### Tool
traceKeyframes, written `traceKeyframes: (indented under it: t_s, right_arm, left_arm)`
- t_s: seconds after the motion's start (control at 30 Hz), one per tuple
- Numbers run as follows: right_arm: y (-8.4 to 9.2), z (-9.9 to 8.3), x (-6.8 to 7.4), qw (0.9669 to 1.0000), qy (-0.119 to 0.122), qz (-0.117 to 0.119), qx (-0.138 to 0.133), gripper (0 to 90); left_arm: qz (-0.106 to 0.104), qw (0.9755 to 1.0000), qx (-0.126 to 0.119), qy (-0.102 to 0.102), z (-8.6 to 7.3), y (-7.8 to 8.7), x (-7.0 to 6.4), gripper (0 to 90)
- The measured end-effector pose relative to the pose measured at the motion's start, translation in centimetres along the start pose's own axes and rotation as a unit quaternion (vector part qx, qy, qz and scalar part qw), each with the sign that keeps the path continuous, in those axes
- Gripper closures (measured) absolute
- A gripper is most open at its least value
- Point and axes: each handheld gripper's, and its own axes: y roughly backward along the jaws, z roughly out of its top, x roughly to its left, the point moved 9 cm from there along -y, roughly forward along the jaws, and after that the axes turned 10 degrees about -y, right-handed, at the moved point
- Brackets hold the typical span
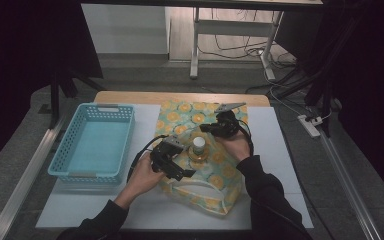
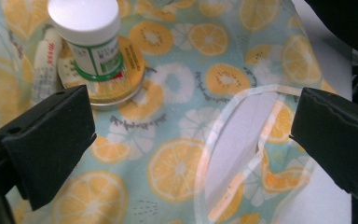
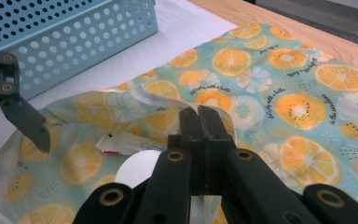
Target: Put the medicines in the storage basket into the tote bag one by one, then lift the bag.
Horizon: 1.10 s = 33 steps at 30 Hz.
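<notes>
The left tool [image 1: 172,159] has its two black jaws spread as wide as they go, with nothing between them; in the left gripper view they stand apart over the pale green cloth bag printed with orange citrus slices [image 2: 177,116], the left jaw just beside the foot of a small white-capped bottle with a green-banded label [image 2: 93,42]. That bottle stands upright on a round, flat, yellow-topped tin [image 2: 121,79], which lies on the cloth bag. A white tube with red lettering [image 2: 44,65] lies against the tin on its far side from the bag's pale translucent handle loop [image 2: 223,140].

The right tool [image 3: 200,119] is pressed together, its jaws pinching the white-edged rim of the cloth bag and holding that edge lifted off the bench [image 1: 280,150]. In the high view the right tool [image 1: 215,127] sits just beyond the bottle [image 1: 198,145], and the left tool sits just on the near-left side of it, so the bottle lies between the two tools. A light blue perforated plastic basket [image 1: 65,150] stands on the bench to the left, apart from the bag.
</notes>
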Motion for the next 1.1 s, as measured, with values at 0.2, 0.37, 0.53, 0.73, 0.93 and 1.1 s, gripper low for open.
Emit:
traceKeyframes:
  t_s: [0.2, 0.37, 0.53, 0.73, 0.93, 1.1]
  right_arm:
    - [0.0, 0.0, 0.0, 1.0000, 0.001, 0.001, -0.001, 90.0]
    - [0.1, -0.1, 0.1, 1.0000, 0.001, 0.001, 0.001, 90.0]
    - [0.3, -0.1, 0.2, 1.0000, 0.001, 0.001, 0.000, 90.0]
    - [0.3, 0.0, 0.6, 1.0000, 0.003, 0.002, 0.001, 90.0]
    - [0.2, 0.0, 0.7, 1.0000, 0.004, 0.004, 0.001, 90.0]
    - [0.2, -0.1, 0.6, 1.0000, 0.004, 0.005, 0.002, 90.0]
  left_arm:
    - [-0.001, 1.0000, 0.005, -0.003, -0.7, -0.3, -0.4, 0.0]
    - [-0.006, 0.9998, 0.008, -0.016, -1.0, -0.8, -0.8, 0.0]
    - [-0.002, 0.9994, 0.025, -0.026, -1.5, -1.8, -1.2, 0.0]
    - [-0.007, 0.9987, 0.040, -0.029, -2.2, -3.3, -1.2, 0.0]
    - [0.006, 0.9960, 0.075, -0.047, -3.4, -4.8, -1.2, 2.1]
    - [0.028, 0.9922, 0.105, -0.062, -4.2, -5.6, -0.9, 8.4]
